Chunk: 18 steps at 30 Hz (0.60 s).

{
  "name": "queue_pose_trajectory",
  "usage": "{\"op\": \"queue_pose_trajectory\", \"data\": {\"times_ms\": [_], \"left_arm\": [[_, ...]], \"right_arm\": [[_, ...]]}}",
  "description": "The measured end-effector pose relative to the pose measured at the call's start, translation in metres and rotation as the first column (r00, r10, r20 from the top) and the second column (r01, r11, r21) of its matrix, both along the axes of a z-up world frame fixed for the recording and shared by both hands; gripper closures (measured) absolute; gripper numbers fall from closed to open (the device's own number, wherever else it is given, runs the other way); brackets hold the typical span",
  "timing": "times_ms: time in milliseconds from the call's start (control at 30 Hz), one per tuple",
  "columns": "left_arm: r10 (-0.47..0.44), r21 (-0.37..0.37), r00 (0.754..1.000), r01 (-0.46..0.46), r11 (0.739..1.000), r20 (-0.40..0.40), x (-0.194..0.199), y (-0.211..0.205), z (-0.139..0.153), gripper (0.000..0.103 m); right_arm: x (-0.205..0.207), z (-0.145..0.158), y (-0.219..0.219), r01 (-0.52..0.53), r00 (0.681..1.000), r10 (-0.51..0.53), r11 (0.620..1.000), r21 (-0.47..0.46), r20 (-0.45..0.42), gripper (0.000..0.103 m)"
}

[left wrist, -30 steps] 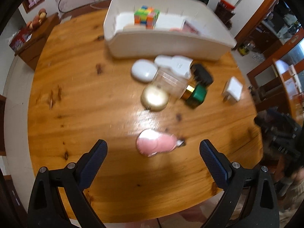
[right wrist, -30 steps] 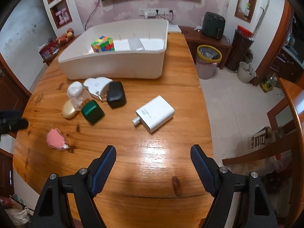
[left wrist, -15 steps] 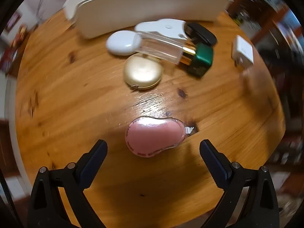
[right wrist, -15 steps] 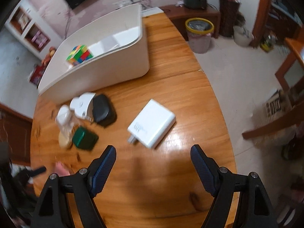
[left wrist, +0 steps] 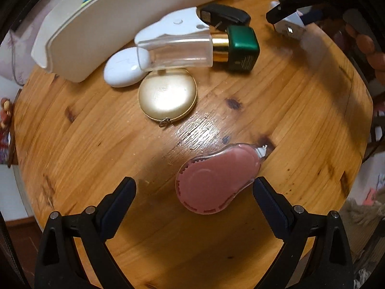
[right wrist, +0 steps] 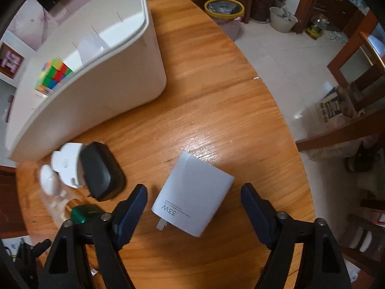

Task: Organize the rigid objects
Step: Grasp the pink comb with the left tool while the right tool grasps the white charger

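Both sets of jaws point down at the table [left wrist: 300, 110], each over its own target. Left gripper [left wrist: 193, 193]: jaws released, wide, bracketing the pink tape roller [left wrist: 216, 178], which lies flat on the near side of the bin [left wrist: 125, 24], well apart from it; the right pad sits just at its edge, the left pad has a clear gap. Right gripper [right wrist: 193, 201]: jaws closing, with the white charger [right wrist: 195, 197] between them, pads not yet on it. It lies near the bin's right end, prongs toward me. Risks: the roller is off-centre in my left jaws, so I reckon the near pad hits first, shoves it sideways and spins it on the glossy wood. It's low and rounded, so a high pinch could squirt it out. The charger sits skewed to my right jaws, so closing on corners could twist it or leave a weak grip that drops on the lift. My left finger [right wrist: 131, 213] on that side is close to the black case [right wrist: 101, 171] and green cap [right wrist: 84, 213] and could nudge that cluster. Versus a second ago: both grippers are lower and rolled, the roller and charger have come from mid-frame to between the jaws, and the right jaws are narrower. Objects haven't moved.
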<state>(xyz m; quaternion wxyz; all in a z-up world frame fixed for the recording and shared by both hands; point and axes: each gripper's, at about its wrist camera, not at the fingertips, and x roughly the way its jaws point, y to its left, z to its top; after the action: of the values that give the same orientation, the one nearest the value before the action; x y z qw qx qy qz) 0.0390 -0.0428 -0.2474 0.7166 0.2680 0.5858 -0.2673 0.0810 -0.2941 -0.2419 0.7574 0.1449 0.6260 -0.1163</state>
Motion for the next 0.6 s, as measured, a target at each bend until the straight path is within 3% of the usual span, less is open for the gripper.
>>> {"op": "queue_pose_trajectory", "data": {"times_ms": [67,267,467,533,600], "left_arm": [[-0.022,-0.002,1.0,0.022,1.0,-0.007,0.0,0.0,-0.002,0.005],[-0.083,-0.007,0.996,0.083,0.997,-0.025,0.006,-0.005,-0.004,0.006],[-0.161,-0.015,0.985,0.16,0.987,-0.055,0.015,-0.014,-0.005,0.021],[-0.18,-0.02,0.982,0.179,0.984,-0.051,0.014,-0.018,-0.002,0.036],[-0.188,-0.019,0.981,0.187,0.982,-0.054,0.014,-0.027,0.002,0.039]], "right_arm": [[0.0,-0.002,0.005,-0.002,1.0,0.001,1.0,-0.024,-0.012,0.039],[-0.003,0.003,0.008,0.011,1.0,-0.011,0.999,-0.044,-0.008,0.04],[0.001,0.003,0.008,0.018,1.0,-0.018,0.999,-0.034,-0.01,0.043],[-0.001,0.003,0.008,0.024,1.0,-0.024,0.999,-0.033,-0.007,0.043],[-0.001,0.002,0.01,0.027,1.0,-0.028,0.999,-0.034,-0.004,0.044]]}}
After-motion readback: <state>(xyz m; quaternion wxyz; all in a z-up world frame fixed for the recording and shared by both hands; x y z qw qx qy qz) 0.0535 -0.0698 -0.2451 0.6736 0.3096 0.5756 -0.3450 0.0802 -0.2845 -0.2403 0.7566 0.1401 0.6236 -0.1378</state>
